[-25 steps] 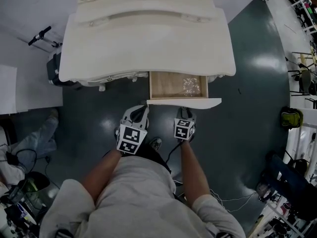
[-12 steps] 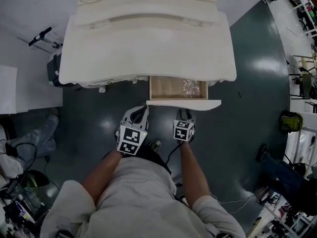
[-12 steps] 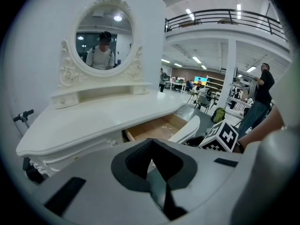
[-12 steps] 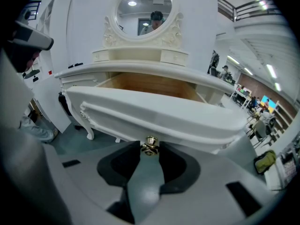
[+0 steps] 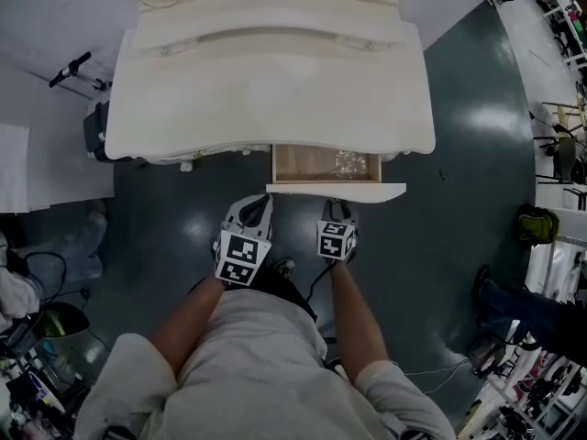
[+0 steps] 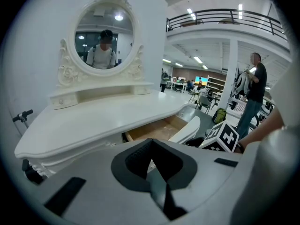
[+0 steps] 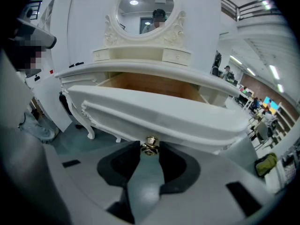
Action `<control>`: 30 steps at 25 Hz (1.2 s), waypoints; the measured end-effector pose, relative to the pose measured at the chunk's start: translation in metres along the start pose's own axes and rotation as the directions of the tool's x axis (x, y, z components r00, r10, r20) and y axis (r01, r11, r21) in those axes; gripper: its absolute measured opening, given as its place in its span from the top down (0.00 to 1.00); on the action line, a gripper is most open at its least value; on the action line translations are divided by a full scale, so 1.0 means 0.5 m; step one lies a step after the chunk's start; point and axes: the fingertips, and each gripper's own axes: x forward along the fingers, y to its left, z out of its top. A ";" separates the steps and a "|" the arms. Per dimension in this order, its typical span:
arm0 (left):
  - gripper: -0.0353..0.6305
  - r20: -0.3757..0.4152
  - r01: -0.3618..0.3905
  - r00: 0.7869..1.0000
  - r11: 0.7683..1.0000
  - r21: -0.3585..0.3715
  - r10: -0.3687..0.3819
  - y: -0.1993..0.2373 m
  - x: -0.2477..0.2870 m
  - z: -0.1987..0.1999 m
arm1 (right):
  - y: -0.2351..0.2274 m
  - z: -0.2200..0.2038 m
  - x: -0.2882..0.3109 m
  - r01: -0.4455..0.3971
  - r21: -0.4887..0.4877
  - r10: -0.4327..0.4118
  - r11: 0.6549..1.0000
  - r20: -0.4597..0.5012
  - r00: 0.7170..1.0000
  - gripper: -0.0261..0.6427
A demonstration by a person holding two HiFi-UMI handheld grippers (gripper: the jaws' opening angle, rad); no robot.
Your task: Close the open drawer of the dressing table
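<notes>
The drawer [image 5: 321, 164] sits partly open under the dressing table [image 5: 275, 81] — the right gripper [image 5: 338, 207] has its jaws clamped on the drawer's brass knob [image 7: 150, 146]. The left gripper [image 5: 260, 205] hangs just beside it, jaws together, empty.

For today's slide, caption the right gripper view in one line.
Right tool gripping the brass knob on the dressing table's partly open drawer.
</notes>
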 end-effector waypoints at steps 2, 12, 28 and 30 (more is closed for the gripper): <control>0.94 -0.006 0.001 1.000 1.000 -0.005 -0.001 0.000 0.003 0.003 | -0.002 0.002 0.002 -0.001 -0.006 0.001 1.000 -0.002 1.000 0.76; 0.94 -0.011 0.010 1.000 1.000 0.005 -0.010 0.020 0.022 0.020 | -0.003 0.019 0.017 0.004 -0.015 -0.004 1.000 -0.006 1.000 0.76; 0.94 -0.032 0.019 0.999 1.000 -0.008 -0.020 0.059 0.049 0.024 | -0.012 0.058 0.045 0.025 -0.015 -0.025 1.000 0.001 1.000 0.76; 0.94 -0.034 0.022 0.999 1.000 -0.010 -0.022 0.061 0.052 0.024 | -0.013 0.062 0.049 0.026 -0.016 -0.026 1.000 0.001 1.000 0.76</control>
